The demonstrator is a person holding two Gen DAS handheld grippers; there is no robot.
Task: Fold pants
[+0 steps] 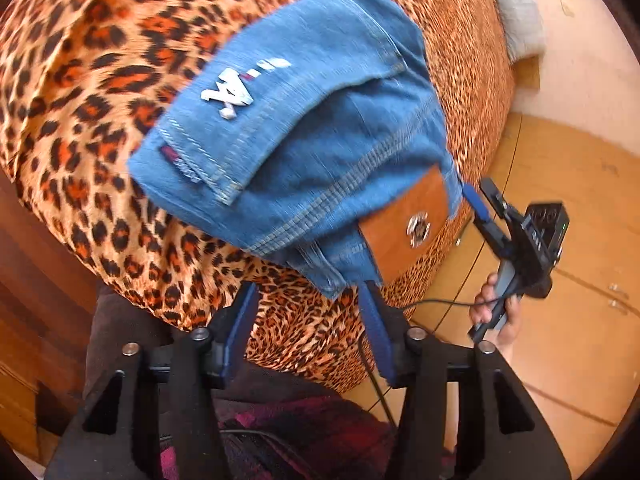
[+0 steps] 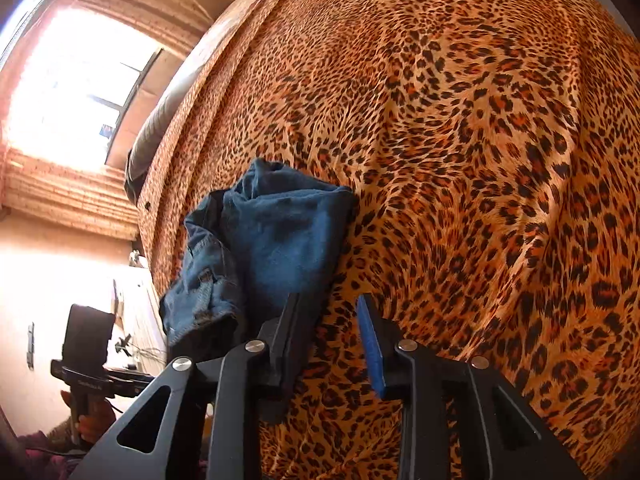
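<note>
Folded blue jeans (image 1: 312, 120) lie in a bundle on a bed with a leopard-print cover (image 1: 92, 60), near its edge. A white patch and a brown leather label with a metal button show on top. My left gripper (image 1: 310, 304) hovers open just in front of the bundle; the denim's lower corner reaches between its fingertips, and the pads do not press on it. My right gripper (image 2: 328, 312) is open above the cover (image 2: 480, 160), with the jeans (image 2: 276, 240) just left of its left finger. In the left wrist view the right gripper (image 1: 482, 196) sits beside the bed edge, held by a hand (image 1: 492, 312).
Wooden floor (image 1: 560, 208) runs along the right of the bed, with a white cloth (image 1: 516, 12) at the far corner. A bright window (image 2: 80, 80) in a brick wall is beyond the bed. The person's dark plaid clothing (image 1: 304, 432) is below the left gripper.
</note>
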